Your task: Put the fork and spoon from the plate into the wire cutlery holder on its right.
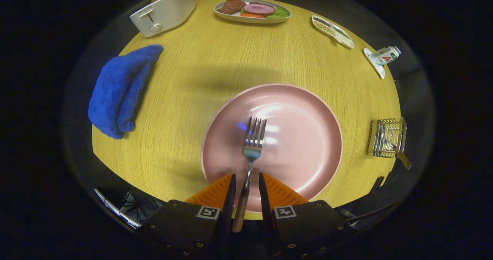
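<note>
A fork [252, 144] with a wooden handle lies on the pink plate [308, 113], tines pointing away from me. Its handle runs back over the plate's near rim and sits between my fingers. My gripper [246, 175] is open, its fingers narrowly flanking the handle with a small gap showing on each side. To the right of the plate stands the wire cutlery holder [386, 138]. A utensil with a wooden handle [403, 160], likely the spoon, leans out of it; its head is hidden among the wires.
A blue towel [117, 90] lies left of the plate. Along the far edge of the round wooden table [215, 59] stand a white toaster [163, 11], a dish of food [252, 10], a small tray [333, 31] and a small bottle [385, 55].
</note>
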### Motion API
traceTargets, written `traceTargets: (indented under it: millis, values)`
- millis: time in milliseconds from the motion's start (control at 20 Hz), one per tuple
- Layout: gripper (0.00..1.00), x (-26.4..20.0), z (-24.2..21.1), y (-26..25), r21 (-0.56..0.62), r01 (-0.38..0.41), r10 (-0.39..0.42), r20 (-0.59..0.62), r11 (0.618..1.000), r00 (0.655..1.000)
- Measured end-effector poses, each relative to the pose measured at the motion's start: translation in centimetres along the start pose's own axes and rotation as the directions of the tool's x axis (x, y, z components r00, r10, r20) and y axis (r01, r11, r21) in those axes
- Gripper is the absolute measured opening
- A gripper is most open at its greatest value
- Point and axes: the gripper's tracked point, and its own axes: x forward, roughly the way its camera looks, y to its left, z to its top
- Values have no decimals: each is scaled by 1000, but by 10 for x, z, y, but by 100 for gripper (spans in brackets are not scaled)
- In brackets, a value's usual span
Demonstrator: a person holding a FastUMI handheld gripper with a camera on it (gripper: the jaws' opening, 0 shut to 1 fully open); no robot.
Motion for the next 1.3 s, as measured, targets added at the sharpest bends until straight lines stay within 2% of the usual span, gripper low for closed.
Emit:
traceTargets:
  millis: [250,300,350,450,500,750,1300]
  values:
    - [37,10,-8,2,-1,-4,4,-28,1000,1000]
    - [30,9,-9,2,-9,-4,4,-27,1000,1000]
    - [14,13,-11,-1,-12,-1,1,-41,1000,999]
    - [13,12,-14,-3,-11,5,-6,-52,1000,999]
    - [4,13,-17,3,-13,-15,15,-38,1000,999]
    - [4,10,-10,1,-3,-18,18,-37,1000,999]
    - [3,-25,15,-24,32,37,-38,21,999,999]
